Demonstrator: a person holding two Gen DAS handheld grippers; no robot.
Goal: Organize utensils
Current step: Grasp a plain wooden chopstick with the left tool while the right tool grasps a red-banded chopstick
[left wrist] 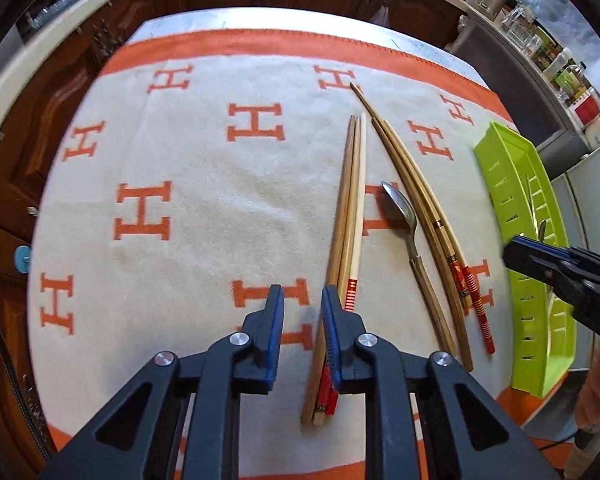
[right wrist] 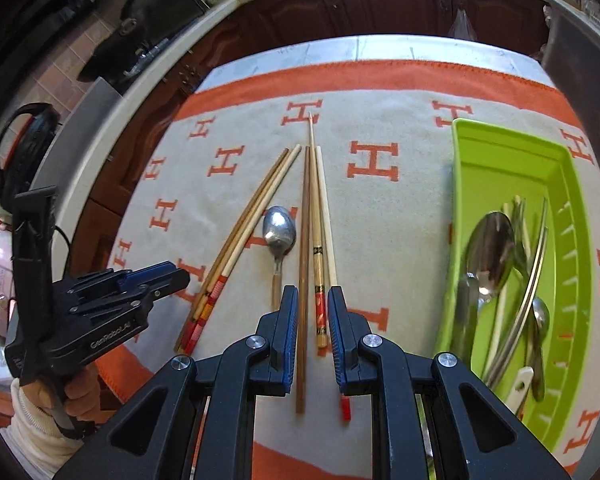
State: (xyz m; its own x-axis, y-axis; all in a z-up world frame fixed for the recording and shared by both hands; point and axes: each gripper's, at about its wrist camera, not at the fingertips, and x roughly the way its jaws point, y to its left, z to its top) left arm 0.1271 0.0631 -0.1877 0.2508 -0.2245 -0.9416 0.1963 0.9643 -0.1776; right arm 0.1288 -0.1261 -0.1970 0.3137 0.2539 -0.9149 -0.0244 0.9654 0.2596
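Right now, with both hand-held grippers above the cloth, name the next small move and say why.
Probably lower the right hand-held gripper onto the chopsticks lying under its narrow, empty gap and close on one. The green tray beside them already holds spoons and forks, while two chopstick groups and a spoon lie on the cloth.

Chopsticks [left wrist: 350,200], spoon [left wrist: 402,210] beside green tray [left wrist: 516,200]
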